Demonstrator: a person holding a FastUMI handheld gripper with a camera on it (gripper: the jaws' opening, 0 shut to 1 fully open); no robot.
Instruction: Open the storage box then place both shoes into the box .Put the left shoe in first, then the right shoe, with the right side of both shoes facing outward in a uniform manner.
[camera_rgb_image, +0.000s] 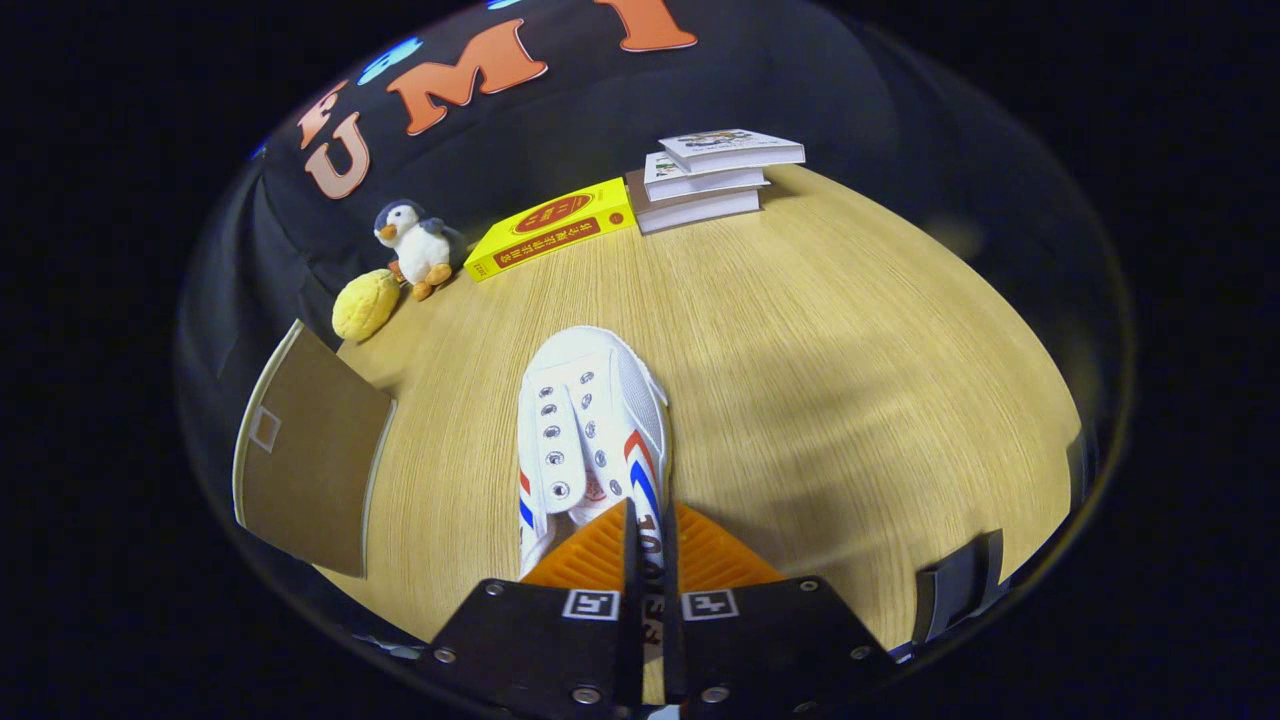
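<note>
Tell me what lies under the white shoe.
The gripper is shut on the white shoe, its fingers pinching the collar. Beneath it shows the wooden table; whether the sole touches it, and anything directly underneath, is hidden.

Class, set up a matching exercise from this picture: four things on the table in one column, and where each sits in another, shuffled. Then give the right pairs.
Things:
1. white shoe
2. toy penguin
3. yellow book
4. stack of books

Places:
A. far end of the table, right of the yellow book
B. gripped at its heel by the gripper
C. beside a yellow soft toy
D. lying flat between penguin and stack

Pairs: 1-B, 2-C, 3-D, 4-A
</note>
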